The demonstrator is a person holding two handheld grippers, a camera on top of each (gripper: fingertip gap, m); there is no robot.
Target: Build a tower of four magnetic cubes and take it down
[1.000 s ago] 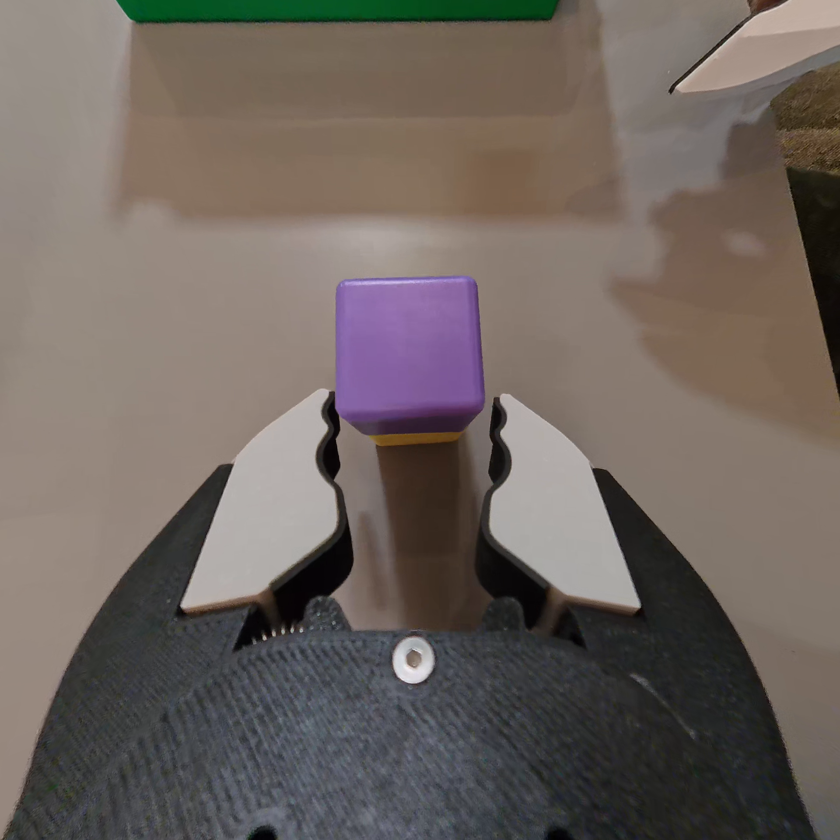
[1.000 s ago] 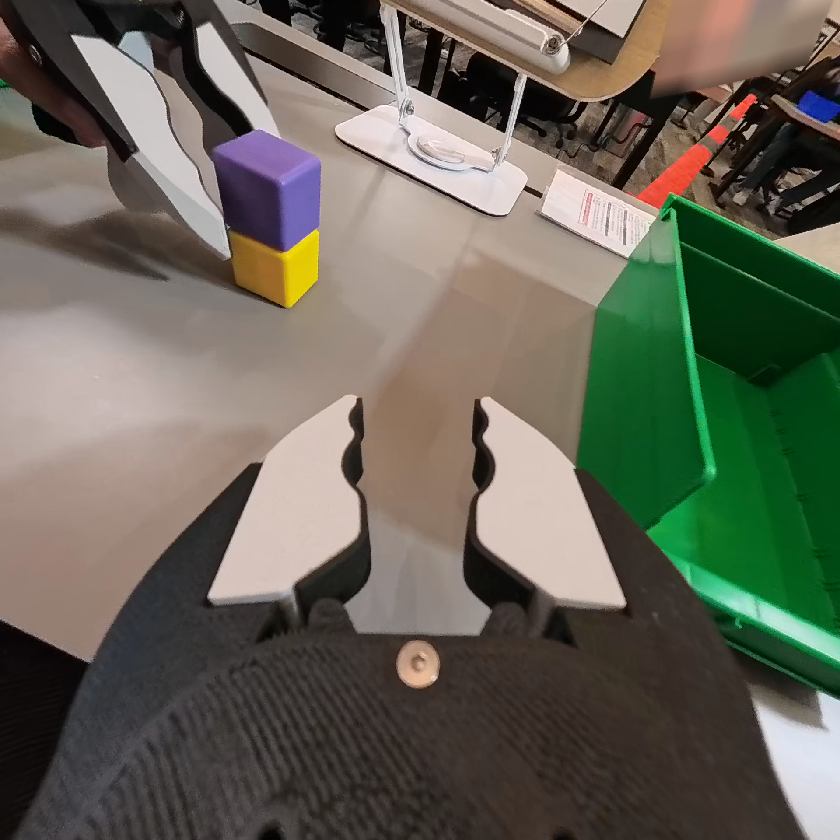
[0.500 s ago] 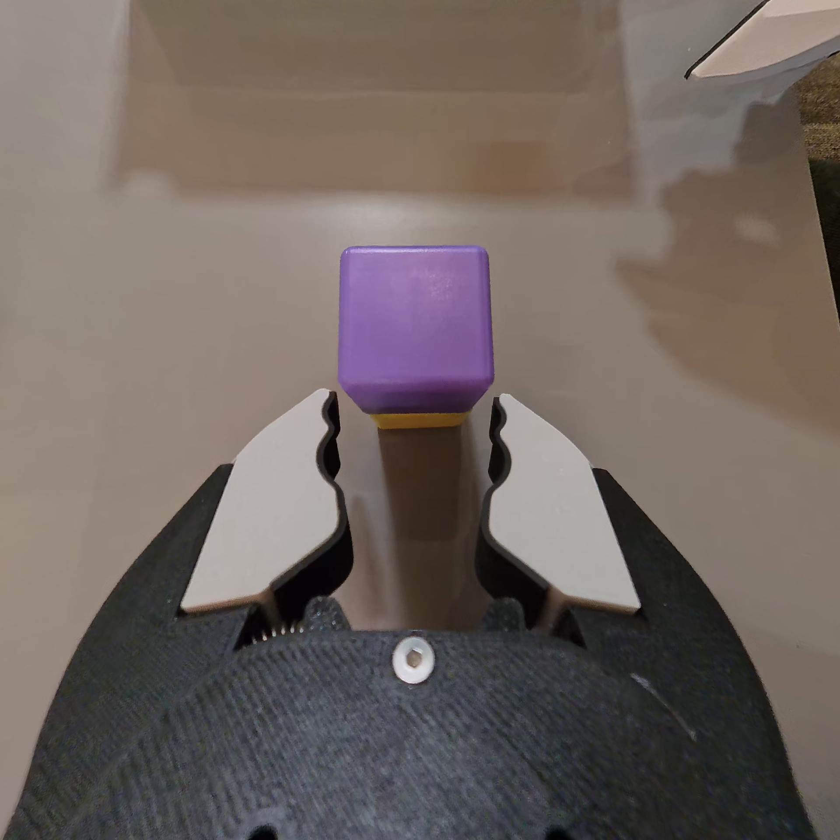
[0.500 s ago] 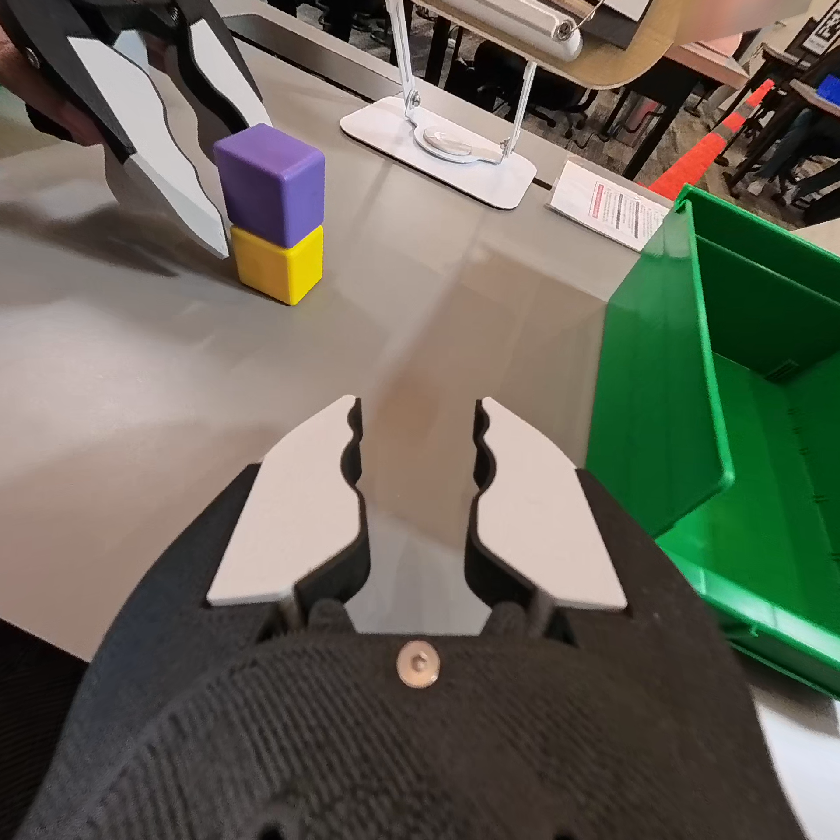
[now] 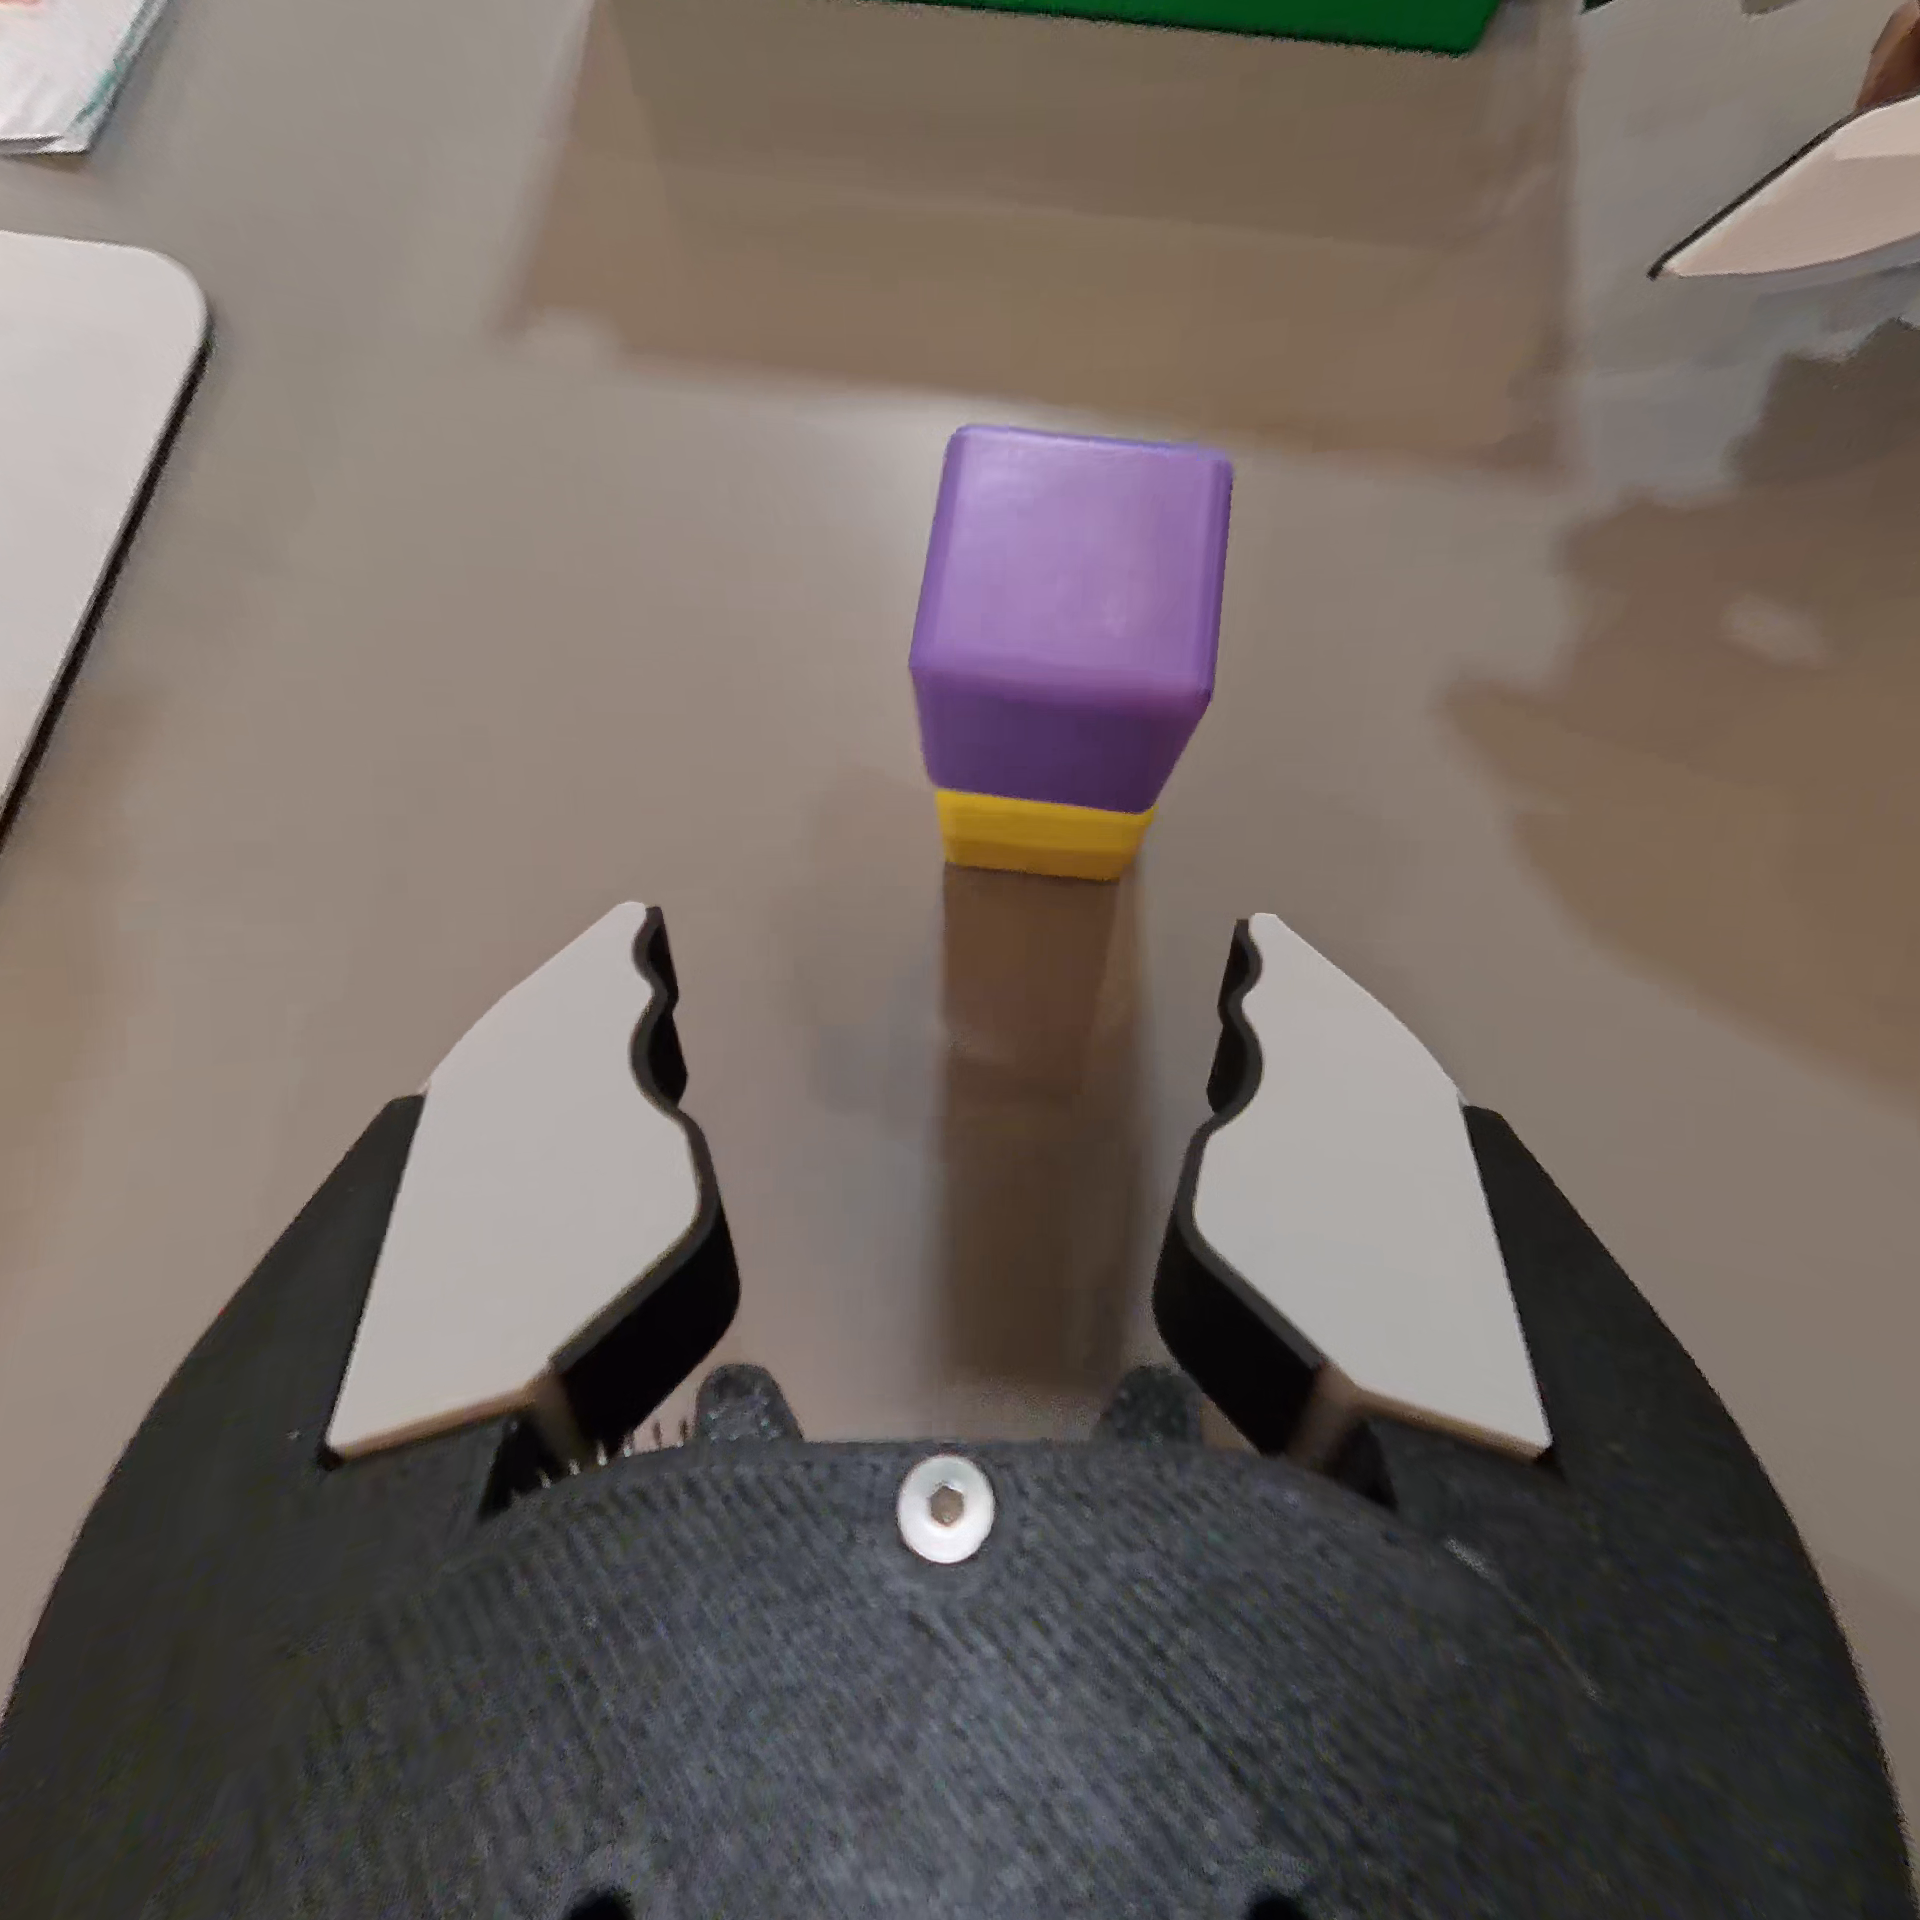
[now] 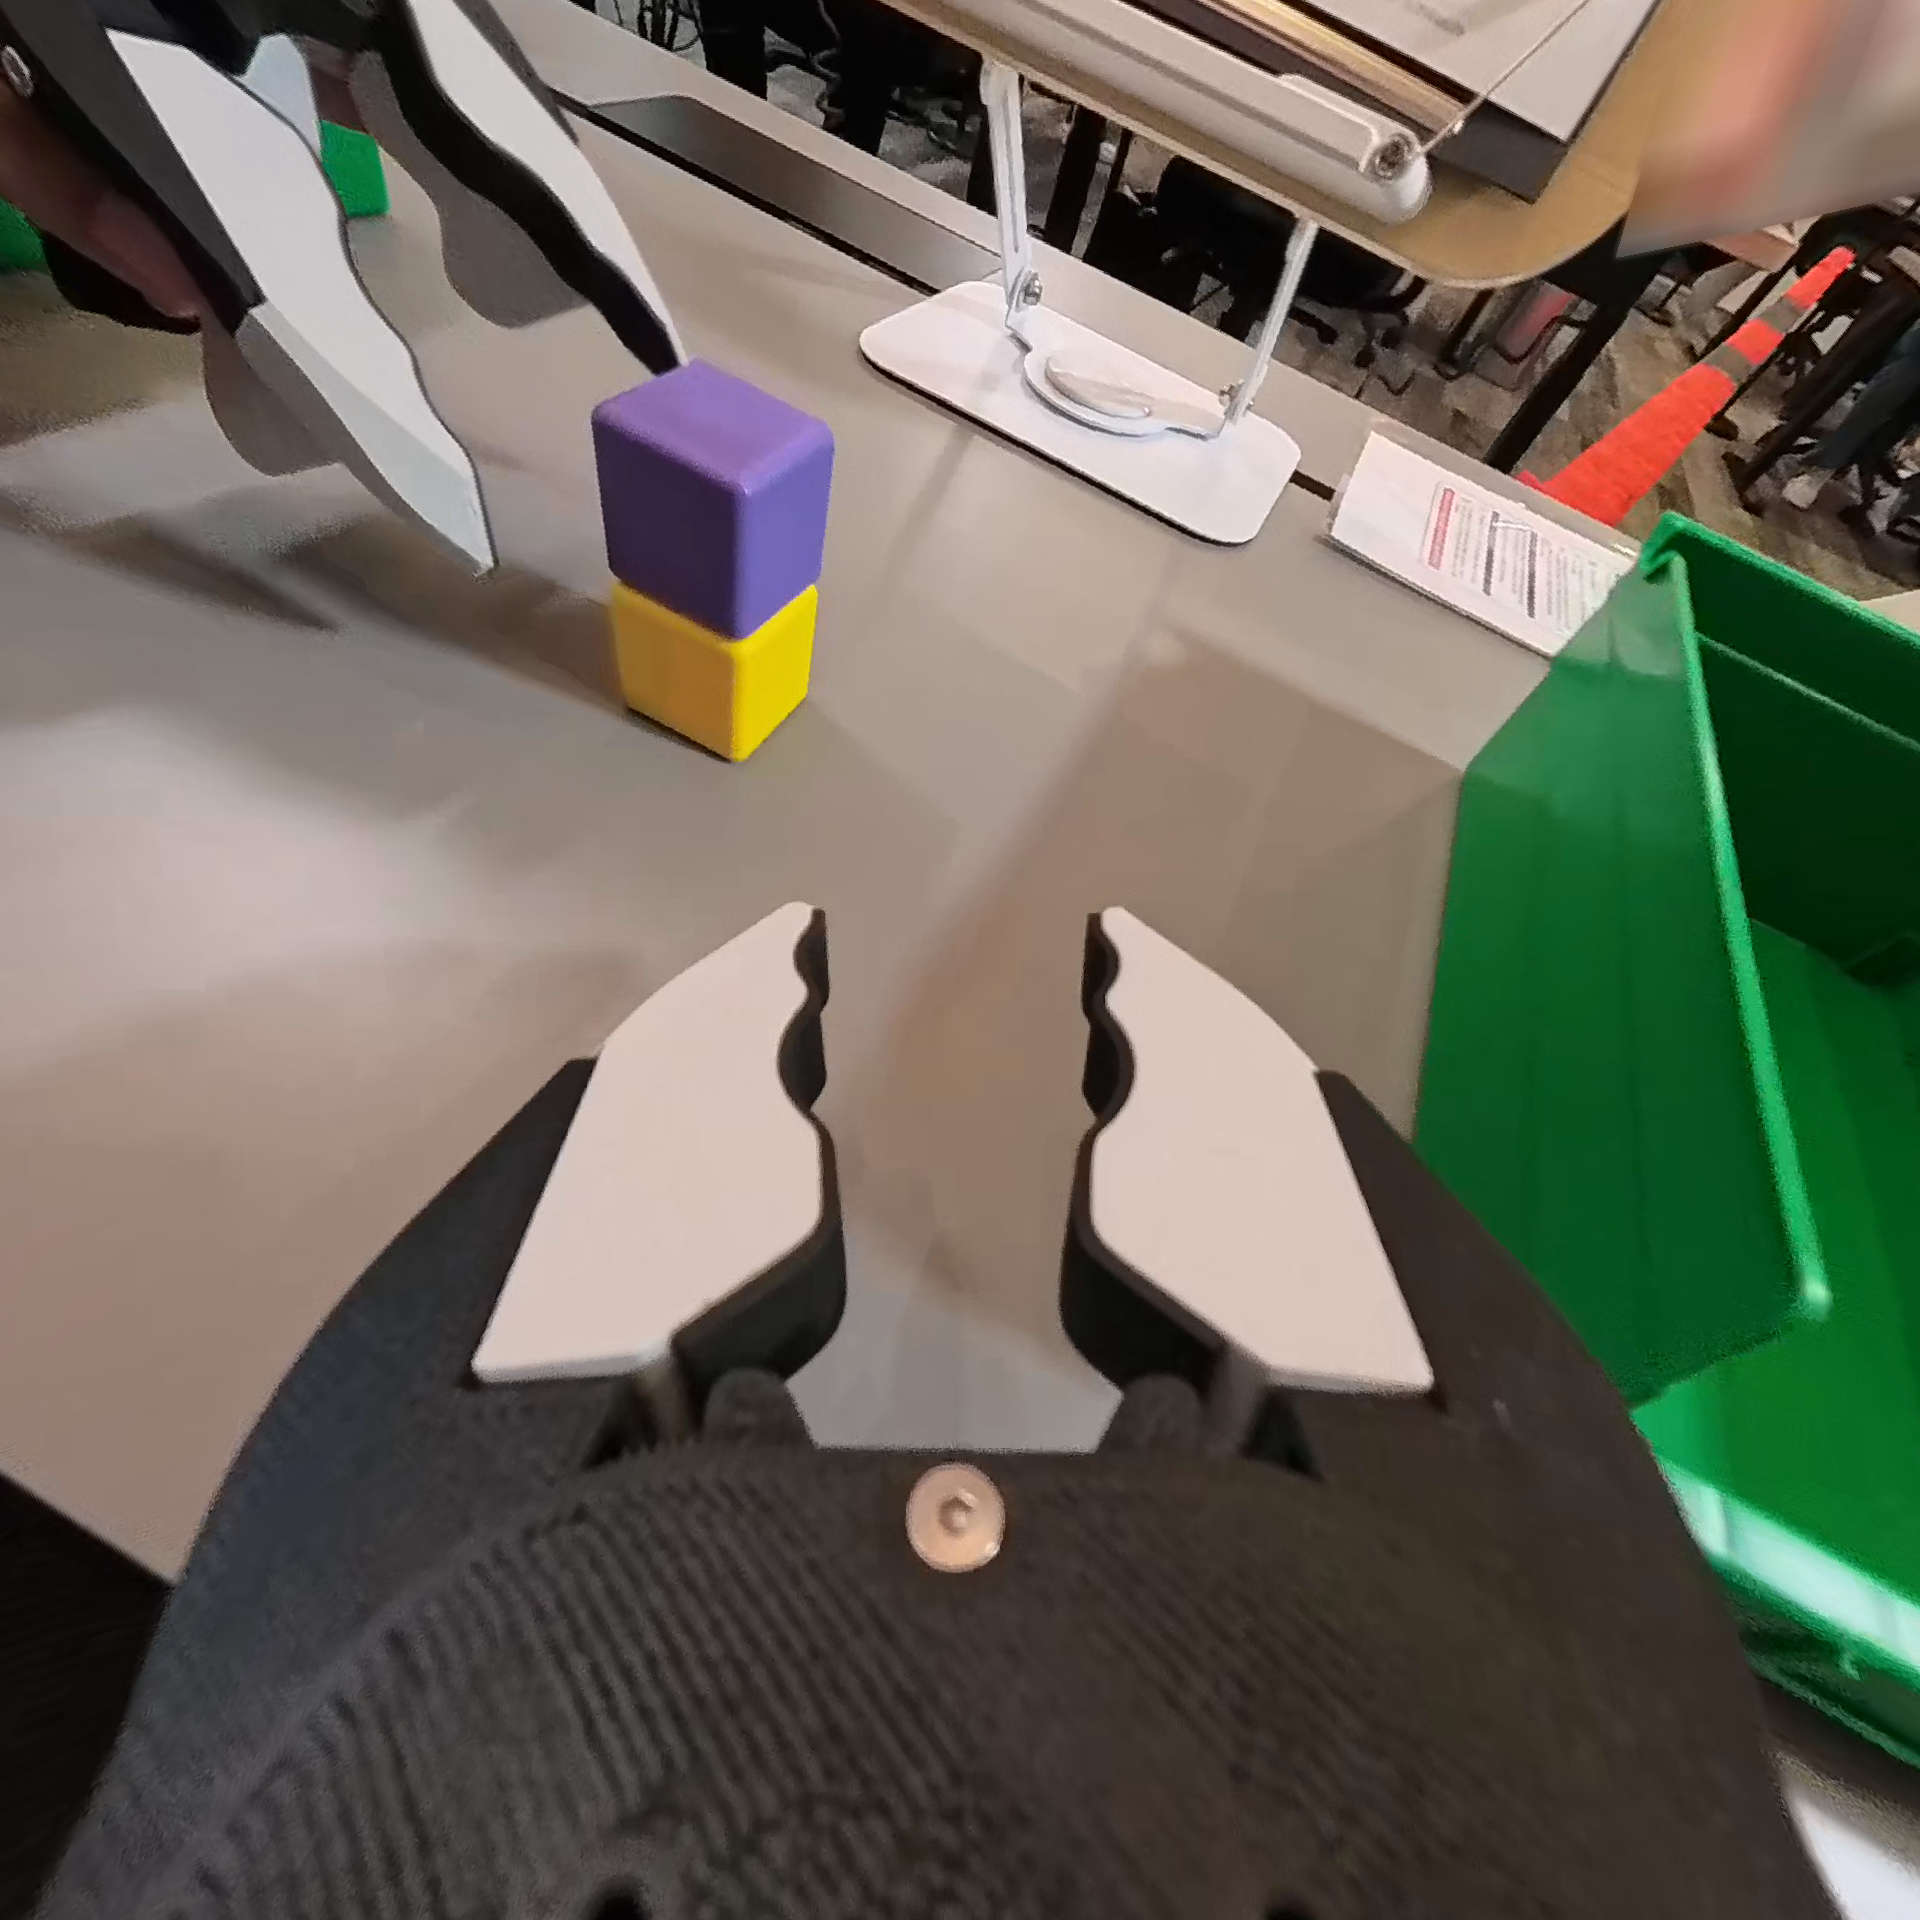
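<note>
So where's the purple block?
The purple block sits on top of the yellow block on the grey table, just ahead of the open left gripper.

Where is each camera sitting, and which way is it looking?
Left wrist view: sits on the left gripper, looking steeply down at the purple cube stacked on the yellow cube; its own open fingers show.
Right wrist view: sits on the right gripper, looking across the table toward the green bin; its open fingers show.
Shared: both see the cube stack, the bin and each other's gripper.
</note>
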